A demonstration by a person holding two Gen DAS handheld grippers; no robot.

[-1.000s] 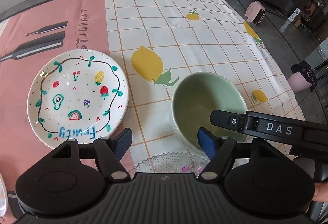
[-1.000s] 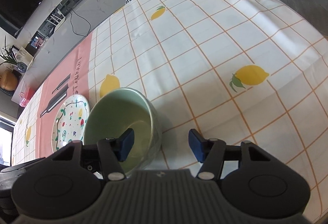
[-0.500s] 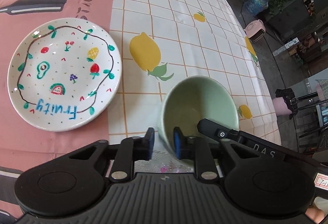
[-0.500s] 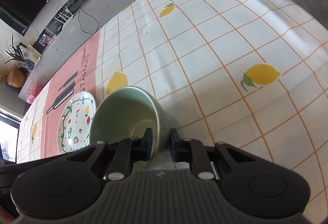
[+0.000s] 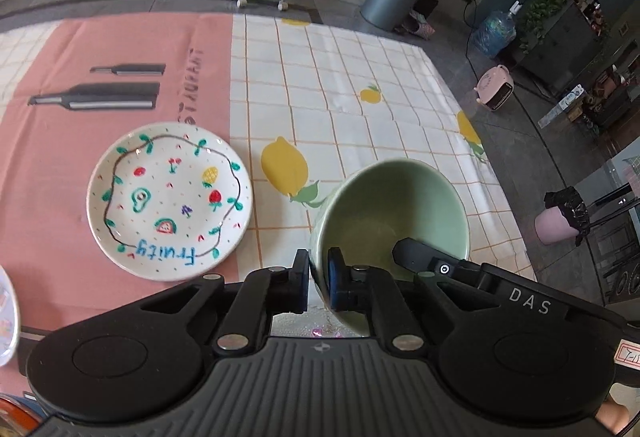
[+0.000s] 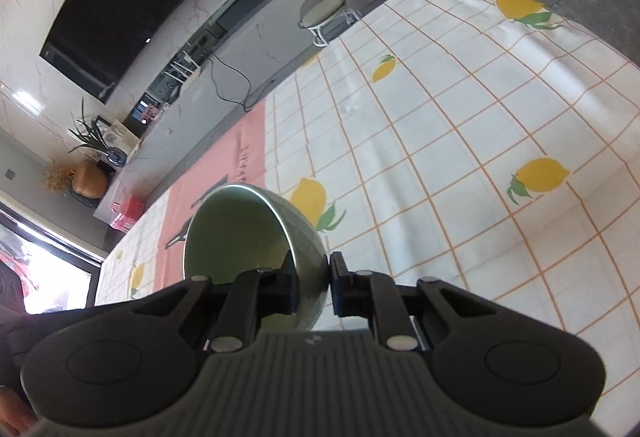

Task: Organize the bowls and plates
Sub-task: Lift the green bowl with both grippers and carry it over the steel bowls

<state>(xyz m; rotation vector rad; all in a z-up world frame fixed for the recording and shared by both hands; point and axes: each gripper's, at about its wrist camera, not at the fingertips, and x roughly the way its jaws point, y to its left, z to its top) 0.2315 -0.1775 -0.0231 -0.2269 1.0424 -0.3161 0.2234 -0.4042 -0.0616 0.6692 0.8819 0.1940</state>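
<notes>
Moved: both grippers, spread a second ago, now pinch the green bowl, tilted and lifted off the tablecloth.
Fruit plate: left of bowl, flat.
Left gripper: jaws closing on bowl's near-left rim.
Right gripper: pinching bowl's right wall.
Risk: uneven pulls could slip the glazed rim.

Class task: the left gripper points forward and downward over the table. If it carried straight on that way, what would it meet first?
The left gripper already pinches the rim of the pale green ceramic bowl; pushed straight on, bowl and fingers would probably first meet the lemon-print checked tablecloth just ahead, though depth is unclear.
</notes>
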